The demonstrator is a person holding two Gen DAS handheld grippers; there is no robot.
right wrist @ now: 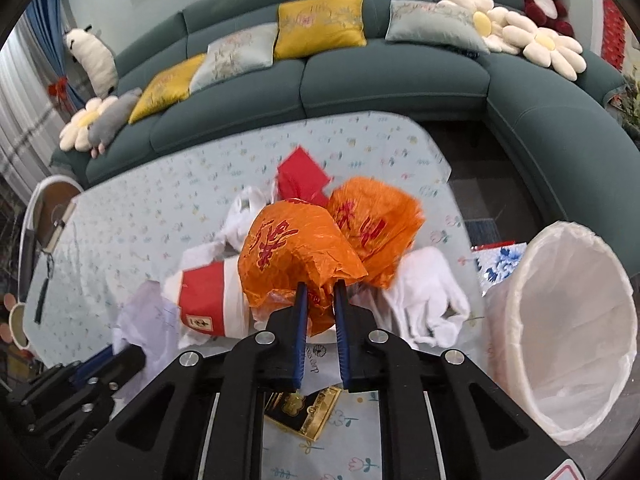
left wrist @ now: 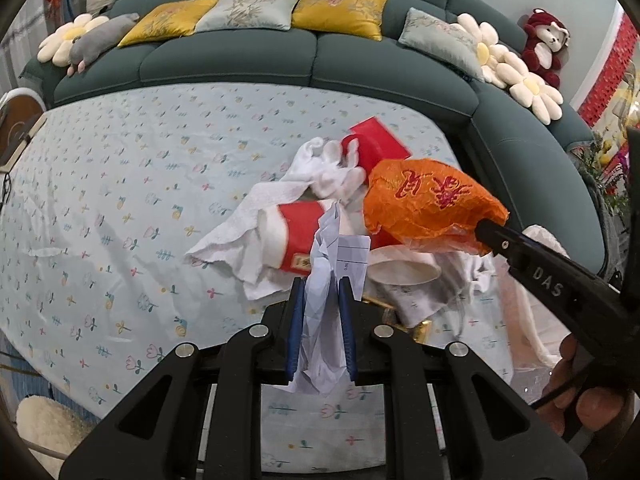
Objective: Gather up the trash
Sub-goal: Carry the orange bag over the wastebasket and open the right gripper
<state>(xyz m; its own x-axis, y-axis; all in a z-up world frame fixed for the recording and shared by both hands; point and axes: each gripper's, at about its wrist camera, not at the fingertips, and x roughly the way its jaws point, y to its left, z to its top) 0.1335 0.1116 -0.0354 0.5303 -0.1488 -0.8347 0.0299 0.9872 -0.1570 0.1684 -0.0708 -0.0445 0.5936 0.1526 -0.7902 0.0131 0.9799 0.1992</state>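
Altogether two orange bags (right wrist: pixel 304 256), one bin (right wrist: pixel 560 332).

Bare tablecloth (left wrist: pixel 120 184) lies left of the trash pile (left wrist: pixel 304 216); lined bin (right wrist: pixel 568 332) (mouth unobstructed) stands right.

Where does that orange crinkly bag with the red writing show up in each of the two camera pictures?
Left wrist view: orange bag right of centre, pinched by the right gripper entering from the right.
Right wrist view: orange bag at centre, just above the blue fingers.
Shared landmark: the red-banded paper cup lying beside it.
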